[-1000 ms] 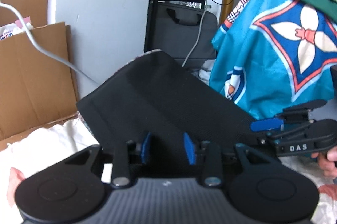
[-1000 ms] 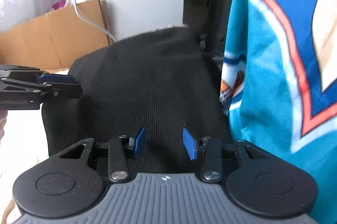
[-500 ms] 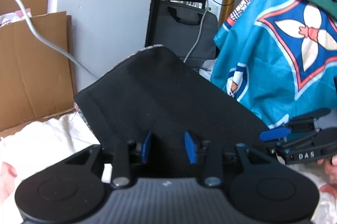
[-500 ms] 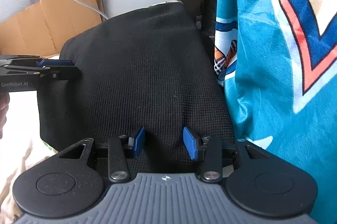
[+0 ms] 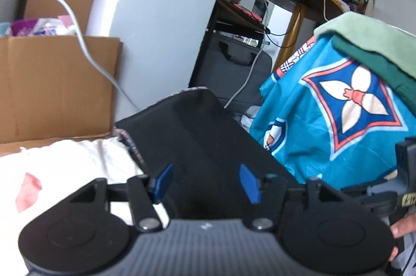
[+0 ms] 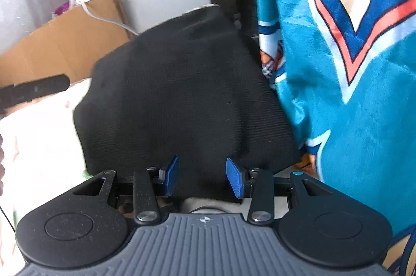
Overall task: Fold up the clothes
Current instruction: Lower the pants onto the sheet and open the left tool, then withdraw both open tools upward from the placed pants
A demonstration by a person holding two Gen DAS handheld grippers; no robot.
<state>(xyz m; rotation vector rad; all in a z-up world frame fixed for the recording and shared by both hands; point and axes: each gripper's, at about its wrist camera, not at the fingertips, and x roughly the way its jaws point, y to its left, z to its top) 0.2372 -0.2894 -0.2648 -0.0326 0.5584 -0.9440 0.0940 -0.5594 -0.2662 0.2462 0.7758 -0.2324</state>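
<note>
The fingers of the left gripper stand apart, having just been opening, with the near edge of the folded black knitted garment lying between the blue pads but not pressed by them. The fingers of the right gripper stand at a middling gap over the near hem of the same black garment; the cloth runs between their blue pads, and whether they pinch it cannot be told from this view. The garment lies as a flat dark slab in the middle of both frames, resting on a white rumpled sheet at the lower left, its far end raised towards a pale grey wall. In the right wrist view the left gripper's black arm shows blurred at the left edge, apart from the garment's left side. To the right of the garment hangs a teal blanket with a blue, red and cream diamond pattern, with a pale green cloth and a dark green cloth stacked on top of it. A brown cardboard box stands at the left, a white cable trailing across it. A grey bag sits in the centre background beneath a dark desk, and a round table on a gold post stands at the upper right.
</note>
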